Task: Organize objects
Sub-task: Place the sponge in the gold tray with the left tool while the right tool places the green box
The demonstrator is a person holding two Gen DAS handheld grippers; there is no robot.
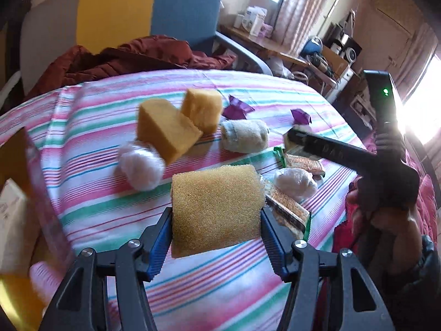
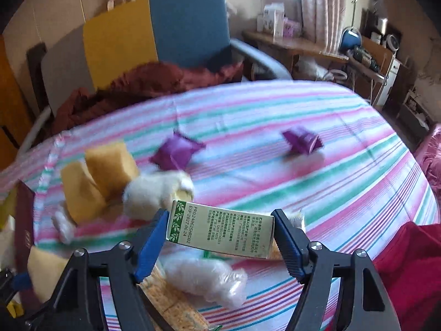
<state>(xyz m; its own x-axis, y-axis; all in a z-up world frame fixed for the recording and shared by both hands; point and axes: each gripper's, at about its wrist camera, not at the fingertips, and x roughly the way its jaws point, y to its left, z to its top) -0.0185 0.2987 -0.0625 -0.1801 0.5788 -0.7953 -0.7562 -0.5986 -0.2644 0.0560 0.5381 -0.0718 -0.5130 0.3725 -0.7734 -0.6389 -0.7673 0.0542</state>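
My left gripper [image 1: 216, 215] is shut on a coarse yellow sponge [image 1: 215, 193], held above the striped tablecloth [image 1: 96, 127]. My right gripper [image 2: 220, 216] is shut on a pale green printed carton [image 2: 220, 230], pinched by its two ends. On the cloth lie two more yellow sponge blocks [image 1: 168, 129] [image 1: 202, 110], a rolled cream towel [image 1: 245, 135], two purple packets [image 2: 176, 151] [image 2: 301, 139], two white plastic-wrapped bundles [image 1: 140, 168] [image 1: 295, 182] and wrapped snack bars [image 1: 303, 162]. In the left wrist view the right gripper [image 1: 296, 135] reaches in from the right, near the towel.
A blue and yellow chair [image 1: 154, 13] with a dark red jacket [image 1: 124, 58] stands behind the table. A box [image 1: 13, 215] sits at the left edge. A cluttered wooden desk [image 2: 303, 47] runs along the back right wall. Red fabric [image 2: 408, 253] lies at the near right.
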